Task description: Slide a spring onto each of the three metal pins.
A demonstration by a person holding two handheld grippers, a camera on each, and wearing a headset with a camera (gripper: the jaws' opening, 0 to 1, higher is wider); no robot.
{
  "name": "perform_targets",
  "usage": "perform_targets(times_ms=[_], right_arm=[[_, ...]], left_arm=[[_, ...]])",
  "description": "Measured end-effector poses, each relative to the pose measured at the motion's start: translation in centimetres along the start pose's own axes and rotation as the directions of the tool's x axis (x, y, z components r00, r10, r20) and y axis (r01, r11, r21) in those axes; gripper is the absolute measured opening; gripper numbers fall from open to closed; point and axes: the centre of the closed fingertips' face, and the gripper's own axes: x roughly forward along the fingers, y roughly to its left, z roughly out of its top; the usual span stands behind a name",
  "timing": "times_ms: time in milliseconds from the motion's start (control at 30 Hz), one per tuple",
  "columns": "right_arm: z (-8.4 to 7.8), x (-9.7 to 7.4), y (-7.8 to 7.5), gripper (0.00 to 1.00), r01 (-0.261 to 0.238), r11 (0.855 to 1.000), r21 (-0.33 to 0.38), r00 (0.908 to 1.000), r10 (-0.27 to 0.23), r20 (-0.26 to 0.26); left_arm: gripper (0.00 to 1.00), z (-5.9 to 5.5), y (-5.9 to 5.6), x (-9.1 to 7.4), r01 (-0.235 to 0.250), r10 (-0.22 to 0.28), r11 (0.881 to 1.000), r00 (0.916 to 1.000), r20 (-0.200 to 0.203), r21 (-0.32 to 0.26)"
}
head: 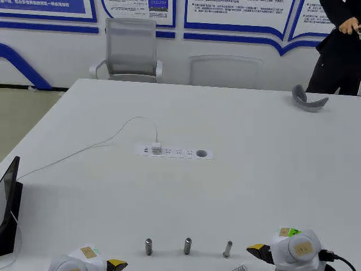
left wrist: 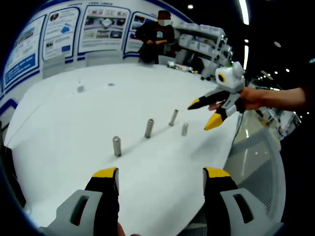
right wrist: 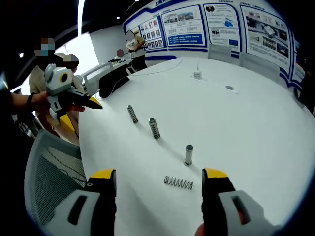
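2 left pins (head: 149,246) done; right pin (head: 228,249) bare, spring (right wrist: 178,182) lying near it. My left gripper (left wrist: 161,173) & right gripper (right wrist: 160,174) spread, empty.

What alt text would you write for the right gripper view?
The open right gripper points at a loose spring lying on the white table, before a bare metal pin. Beyond it stand two pins already wearing springs.

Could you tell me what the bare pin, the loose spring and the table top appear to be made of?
Bare pin: likely steel, smooth grey with a sheen.
Loose spring: thin coiled wire, apparently metal, with grey glints.
Table top: matte white, probably laminate; the look leaves it open.
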Motion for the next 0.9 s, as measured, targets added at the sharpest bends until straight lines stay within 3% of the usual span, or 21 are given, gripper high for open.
perform_targets(times_ms=[400, 900], right_arm=[[-3.4, -1.9, -0.1, 0.77, 0.012, 0.999, 0.052, 0.9999, -0.011, -0.011], [-4.3, -3.0, 0.1, 0.82, 0.028, 0.996, 0.08, 0.9996, -0.029, 0.003]], left_arm=[[0.72, 0.1, -1.3, 1.4, 0.027, -0.026, 1.0, 0.9995, -0.017, 0.014], [0.73, 0.6, -3.2, 3.3, 0.082, -0.077, 0.994, 0.9948, -0.066, 0.071]])
